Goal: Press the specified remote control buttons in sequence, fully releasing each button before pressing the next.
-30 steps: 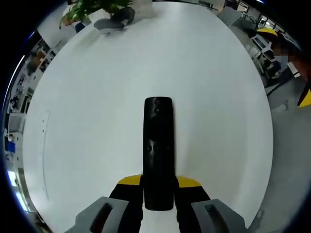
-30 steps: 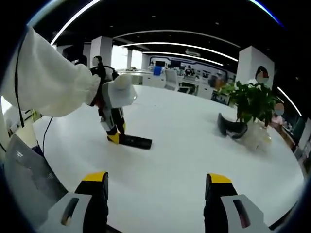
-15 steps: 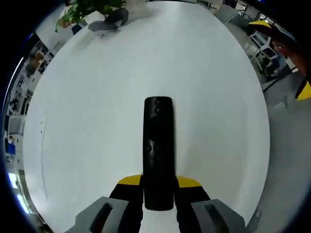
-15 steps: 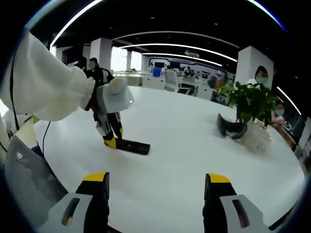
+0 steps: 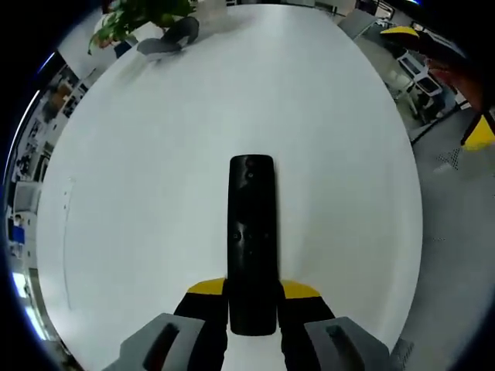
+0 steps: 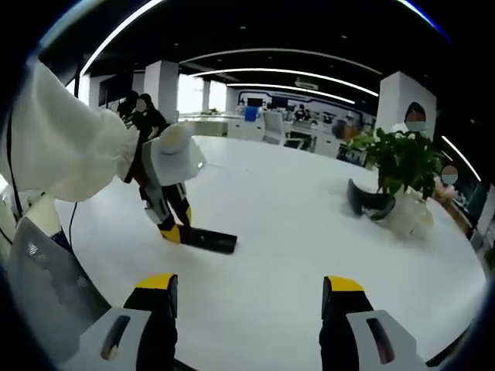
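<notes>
A long black remote control (image 5: 251,239) lies flat on the white table (image 5: 155,193), pointing away from me in the left gripper view. My left gripper (image 5: 251,297) is shut on its near end, yellow-tipped jaws pressed against both sides. In the right gripper view the same remote (image 6: 207,239) lies on the table (image 6: 309,232) at left of centre, held by the left gripper (image 6: 172,232) under a white-sleeved arm (image 6: 62,147). My right gripper (image 6: 247,290) hangs open above the table's near part, well short of the remote, nothing between its jaws.
A potted green plant (image 6: 402,166) with a dark curved object (image 6: 370,202) at its foot stands at the table's far right; the plant (image 5: 139,15) is at the top left in the left gripper view. The table's edge (image 5: 414,232) drops to the floor at right.
Both views have shifted slightly with the hands. In the right gripper view the left gripper and the remote now sit a little lower and more to the left. The grip on the remote is unchanged.
</notes>
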`<state>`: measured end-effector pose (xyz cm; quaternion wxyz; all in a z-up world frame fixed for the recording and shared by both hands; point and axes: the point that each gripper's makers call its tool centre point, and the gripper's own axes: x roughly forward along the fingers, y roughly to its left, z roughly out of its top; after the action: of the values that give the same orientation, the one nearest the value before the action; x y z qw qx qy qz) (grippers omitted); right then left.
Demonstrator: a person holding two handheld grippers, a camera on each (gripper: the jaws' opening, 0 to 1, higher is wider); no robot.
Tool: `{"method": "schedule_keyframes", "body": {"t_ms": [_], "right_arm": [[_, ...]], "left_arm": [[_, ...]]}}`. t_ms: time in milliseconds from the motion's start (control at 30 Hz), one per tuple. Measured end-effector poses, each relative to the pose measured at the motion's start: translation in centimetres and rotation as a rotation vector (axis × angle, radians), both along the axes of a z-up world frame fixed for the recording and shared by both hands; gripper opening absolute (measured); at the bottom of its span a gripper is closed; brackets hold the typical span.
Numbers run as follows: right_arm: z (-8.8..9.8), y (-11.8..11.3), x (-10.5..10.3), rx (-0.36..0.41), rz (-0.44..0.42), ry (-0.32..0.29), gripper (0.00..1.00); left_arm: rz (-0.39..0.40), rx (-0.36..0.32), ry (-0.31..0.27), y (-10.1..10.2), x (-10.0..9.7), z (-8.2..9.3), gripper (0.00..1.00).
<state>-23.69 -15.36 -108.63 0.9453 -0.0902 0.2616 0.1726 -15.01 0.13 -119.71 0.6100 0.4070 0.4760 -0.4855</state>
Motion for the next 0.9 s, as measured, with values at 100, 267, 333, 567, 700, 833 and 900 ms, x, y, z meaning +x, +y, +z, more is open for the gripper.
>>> {"method": "schedule_keyframes", "body": {"t_ms": [100, 267, 333, 567, 700, 833, 900], "right_arm": [[0.3, -0.3, 0.1, 0.016, -0.017, -0.009, 0.75], [-0.2, -0.6, 0.0, 0.009, -0.034, 0.012, 0.73], [-0.2, -0.7, 0.0, 0.006, -0.041, 0.015, 0.73], [-0.5, -1.3, 0.0, 0.023, -0.078, 0.033, 0.73], [-0.5, -1.7, 0.1, 0.049, -0.104, 0.036, 0.72], [-0.6, -1.6, 0.0, 0.049, -0.107, 0.045, 0.72], [-0.7, -1.4, -0.1, 0.035, -0.101, 0.046, 0.71]], "left_arm": [[-0.008, -0.001, 0.0, 0.0, -0.8, 0.0, 0.24], [-0.011, 0.01, 0.003, -0.1, -2.1, 0.0, 0.24], [-0.01, 0.012, 0.004, 0.0, -2.6, 0.0, 0.24], [-0.031, -0.002, 0.007, 0.1, -4.5, 0.0, 0.24], [-0.038, -0.018, 0.009, 0.2, -5.5, 0.0, 0.24], [-0.053, -0.023, 0.005, 0.2, -6.4, 0.0, 0.24], [-0.055, -0.028, 0.005, 0.2, -6.8, 0.0, 0.24]]}}
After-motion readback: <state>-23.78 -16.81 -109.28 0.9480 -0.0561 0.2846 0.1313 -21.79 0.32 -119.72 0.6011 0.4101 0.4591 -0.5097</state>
